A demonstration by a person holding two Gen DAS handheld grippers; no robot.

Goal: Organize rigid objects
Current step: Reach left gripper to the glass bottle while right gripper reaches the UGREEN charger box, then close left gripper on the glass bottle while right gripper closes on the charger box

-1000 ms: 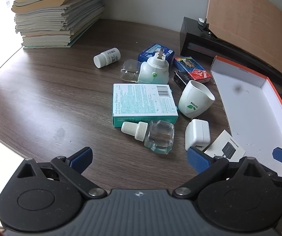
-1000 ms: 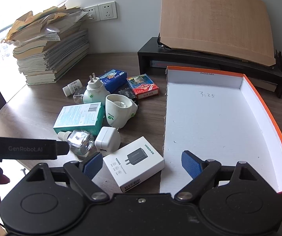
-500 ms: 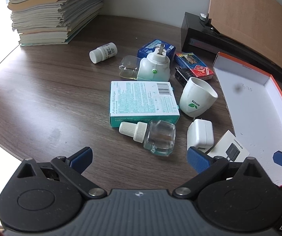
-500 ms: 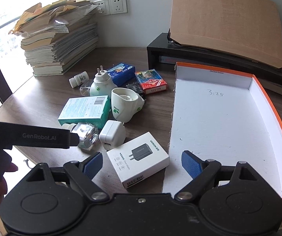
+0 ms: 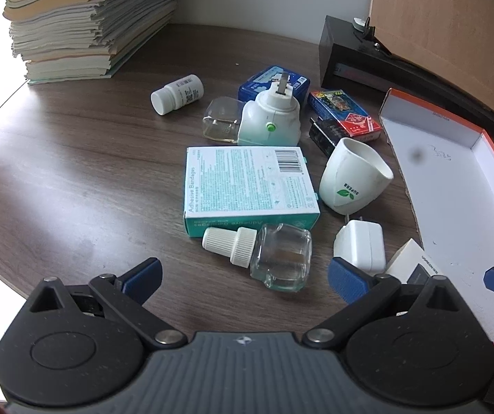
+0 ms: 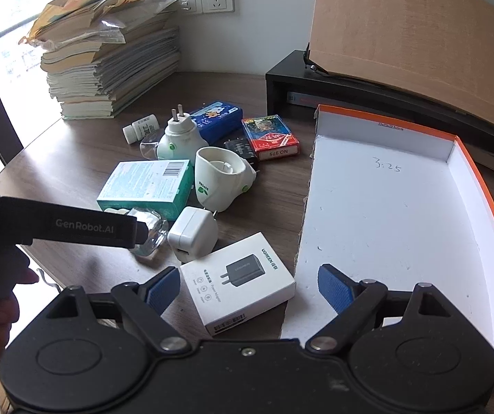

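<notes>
Left gripper [image 5: 243, 274] has closed in on the glass bottle [image 5: 279, 262] at 12 o'clock — fingers wide, nothing held. Right gripper [image 6: 248, 288] wide over the white box [image 6: 238, 283]; tray [image 6: 481, 186] still bare — first pick likely imminent.

Glass bottle [image 6: 150, 231] half hidden (behind left gripper [image 6: 136, 233])

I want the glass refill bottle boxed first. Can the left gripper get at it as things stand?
Probably yes. The left gripper has its jaws open, and the glass refill bottle lies on its side just ahead between them. The bandage box lies close behind it, the white charger beside it; neither blocks the approach.
</notes>
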